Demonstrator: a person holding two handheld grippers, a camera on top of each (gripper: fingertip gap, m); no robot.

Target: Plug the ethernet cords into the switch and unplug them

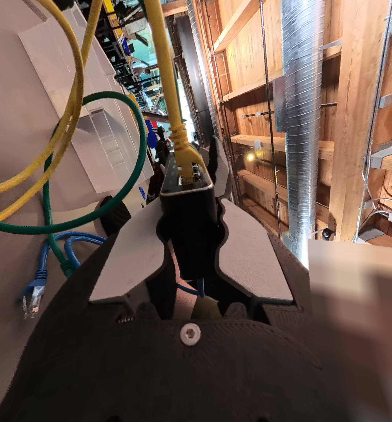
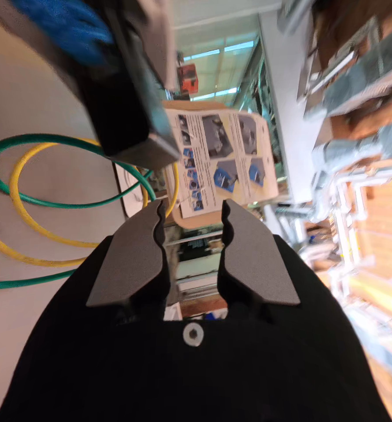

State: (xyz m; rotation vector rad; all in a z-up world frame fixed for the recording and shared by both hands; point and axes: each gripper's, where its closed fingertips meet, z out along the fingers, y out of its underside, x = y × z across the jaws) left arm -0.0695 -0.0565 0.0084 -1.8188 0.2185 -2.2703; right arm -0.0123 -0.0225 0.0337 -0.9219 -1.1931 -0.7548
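L gripper (image 1: 191,219): clamped on black switch (image 1: 188,223), lifted.
Yellow cord (image 1: 167,91): plugged into switch's end port, beyond fingertips.
R gripper (image 2: 192,210): jaws apart, empty; switch up-left of it.

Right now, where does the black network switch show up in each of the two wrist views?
Left wrist view: the switch sits at centre, clamped between the left tool's fingers, a yellow cord plugged into it.
Right wrist view: the switch is upper left, blurred, above the open, empty right tool.
Shared landmark: the green cord looped on the table.
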